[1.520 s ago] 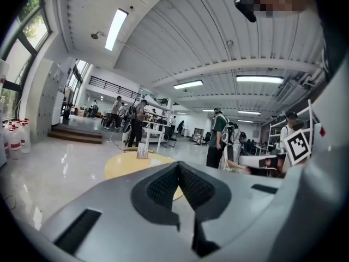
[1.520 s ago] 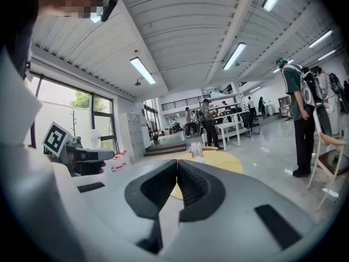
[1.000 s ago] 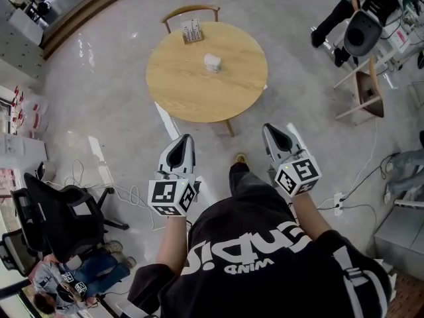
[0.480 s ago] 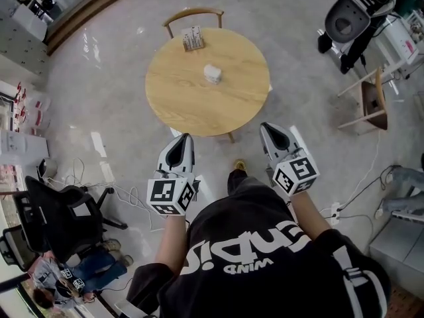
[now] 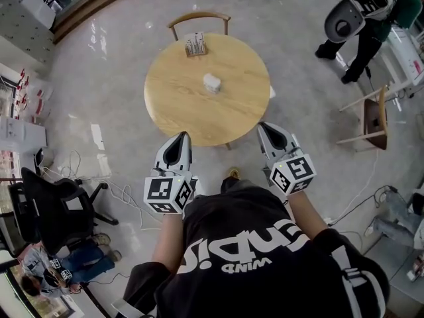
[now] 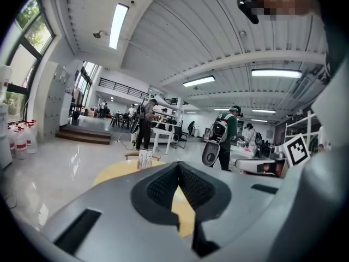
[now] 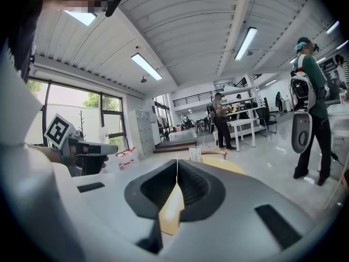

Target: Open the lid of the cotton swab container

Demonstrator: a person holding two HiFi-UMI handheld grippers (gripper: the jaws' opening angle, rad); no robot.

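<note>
A small white cotton swab container [image 5: 212,83] sits near the middle of a round wooden table [image 5: 179,105] ahead of me. Its lid looks closed. My left gripper [image 5: 181,138] is held near the table's front edge, jaws shut and empty. My right gripper [image 5: 262,127] is level with it to the right, also shut with nothing held. Both are well short of the container. In the left gripper view the gripper [image 6: 178,165] points over the table [image 6: 117,171]; in the right gripper view the gripper [image 7: 176,162] does the same.
A small holder with cards [image 5: 195,44] stands at the table's far edge, with a wooden chair [image 5: 199,18] behind it. A black office chair [image 5: 56,207] and cables lie at the left. A person [image 5: 361,25] with equipment stands at the far right beside another wooden chair [image 5: 371,118].
I have stepped closer to the table, so both grippers now reach its front edge. The person at the far right has moved. Both grippers stay shut.
</note>
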